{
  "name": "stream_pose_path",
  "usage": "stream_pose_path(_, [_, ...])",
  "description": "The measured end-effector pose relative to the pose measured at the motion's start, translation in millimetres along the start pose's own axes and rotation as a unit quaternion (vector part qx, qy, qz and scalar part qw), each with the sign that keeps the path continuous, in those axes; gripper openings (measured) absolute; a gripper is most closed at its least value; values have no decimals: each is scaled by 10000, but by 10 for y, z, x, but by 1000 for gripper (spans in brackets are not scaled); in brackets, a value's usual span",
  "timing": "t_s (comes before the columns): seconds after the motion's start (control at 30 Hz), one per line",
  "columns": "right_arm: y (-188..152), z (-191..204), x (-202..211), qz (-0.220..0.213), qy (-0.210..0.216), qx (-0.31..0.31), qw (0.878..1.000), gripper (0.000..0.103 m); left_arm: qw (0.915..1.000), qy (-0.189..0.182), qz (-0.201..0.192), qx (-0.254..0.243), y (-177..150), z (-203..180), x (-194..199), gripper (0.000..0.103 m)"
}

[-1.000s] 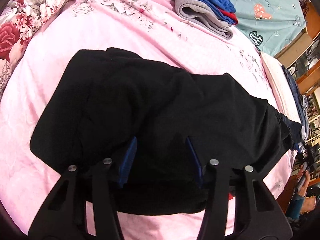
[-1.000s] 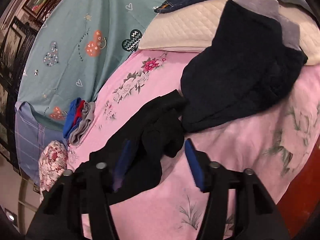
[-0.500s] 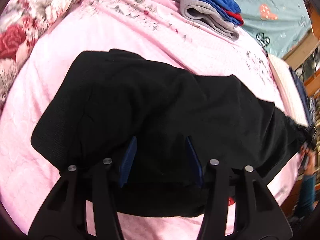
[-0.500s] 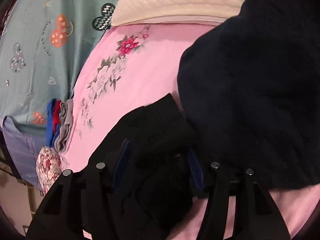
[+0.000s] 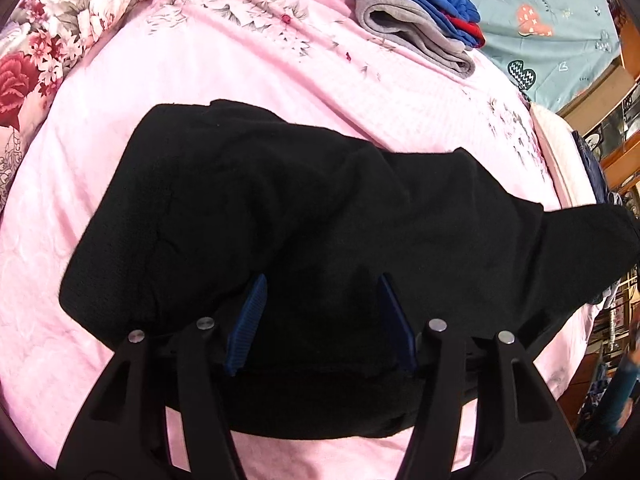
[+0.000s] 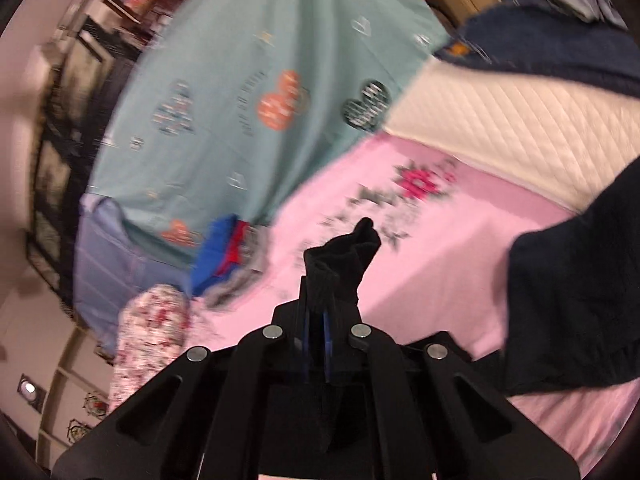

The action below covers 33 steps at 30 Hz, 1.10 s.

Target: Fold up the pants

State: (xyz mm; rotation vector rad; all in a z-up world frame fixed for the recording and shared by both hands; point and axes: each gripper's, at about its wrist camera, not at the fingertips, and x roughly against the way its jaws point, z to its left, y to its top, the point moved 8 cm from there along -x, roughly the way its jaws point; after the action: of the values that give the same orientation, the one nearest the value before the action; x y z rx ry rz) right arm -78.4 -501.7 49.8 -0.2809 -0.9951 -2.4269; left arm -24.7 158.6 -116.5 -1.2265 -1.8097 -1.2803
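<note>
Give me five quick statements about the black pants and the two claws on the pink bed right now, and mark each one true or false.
1. The right claw is shut on a bunch of the black pants. True.
2. The left claw is clamped shut on the waistband. False: its jaws stand wide open over the fabric.
3. The pants lie on a pink bedspread. True.
4. The folded stack beyond the pants is all black. False: it shows grey, blue and red.
5. A dark navy garment lies to the right in the right wrist view. True.
</note>
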Motion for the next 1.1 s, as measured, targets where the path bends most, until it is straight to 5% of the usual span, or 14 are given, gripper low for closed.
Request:
stream_pose_path(0.13, [-108,-29,307,-149,245,-343,9990,5,9999,78,25,-79,20,-8,-25,59])
stream_pose_path(0.3, [-631,-1003,111,411,-318,-1506,9872,10,9999,149,29,-79,28,-5,-35,59])
stream_pose_path(0.37, [-823,-1403,-13,694,-780,-1830,9776,25,9998,201,27,-86,26,-13,-38,59])
stream_pose_path(0.47, [-958,-1684,60,642,-466,-2724,9589,55,9994,318,21,-125,22,-27,-49,59])
stream_pose_path(0.53, [-952,-1630,178,504,-226,-2562,9650,58,9992,392,22,-91,28,-35,-61,59])
stream_pose_path(0.63, [-1058,-1450,155,890,-210,-2146,9724,71,9988,487,2,-54,32,-34,-71,59])
stream_pose_path(0.87, [-1107,-1231,-398,1519,-218,-1386,9784,93,9974,714,-29,-50,23,-58,-82,60])
stream_pose_path(0.9, [-1099,-1216,-462,1591,-199,-1300,9785,91,9973,731,-19,-46,25,-62,-82,61])
stream_pose_path(0.97, [-1033,-1177,-533,1465,112,-1421,9789,57,9972,752,-7,-39,28,-64,-90,63])
stream_pose_path(1.0, [-1013,-1148,-526,1458,296,-1473,9778,20,9969,784,3,-36,31,-69,-92,63])
stream_pose_path(1.1, [-768,-891,-293,840,482,-946,9908,14,9959,890,16,-130,32,-108,-114,68])
